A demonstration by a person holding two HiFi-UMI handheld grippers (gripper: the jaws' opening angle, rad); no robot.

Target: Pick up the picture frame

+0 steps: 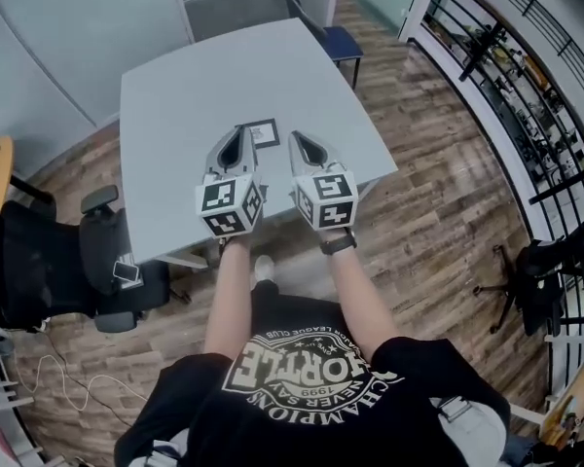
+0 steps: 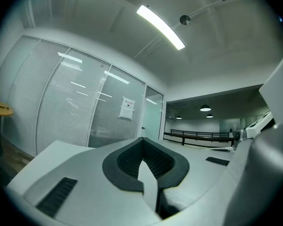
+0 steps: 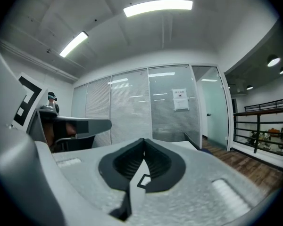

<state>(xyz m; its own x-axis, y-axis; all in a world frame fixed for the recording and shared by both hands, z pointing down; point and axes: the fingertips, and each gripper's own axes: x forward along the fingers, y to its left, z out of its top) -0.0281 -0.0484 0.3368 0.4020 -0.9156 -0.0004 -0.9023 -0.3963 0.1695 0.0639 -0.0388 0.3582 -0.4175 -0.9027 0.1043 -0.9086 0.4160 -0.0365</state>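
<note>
The picture frame (image 1: pixel 264 131) lies flat on the grey tabletop (image 1: pixel 195 76), not far from its near edge, between the two gripper tips and closer to the left gripper (image 1: pixel 239 131). It looks nearly square, so its long axis cannot be told. The left gripper and the right gripper (image 1: pixel 296 137) both have their jaws fully together, holding nothing.

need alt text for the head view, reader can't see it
Seen from above, a person holds two grey two-jaw grippers, left gripper and right gripper, side by side with jaws shut over a pale grey table. A small dark-rimmed picture frame lies flat on the table near their tips, not gripped. A black office chair stands at the left.
</note>
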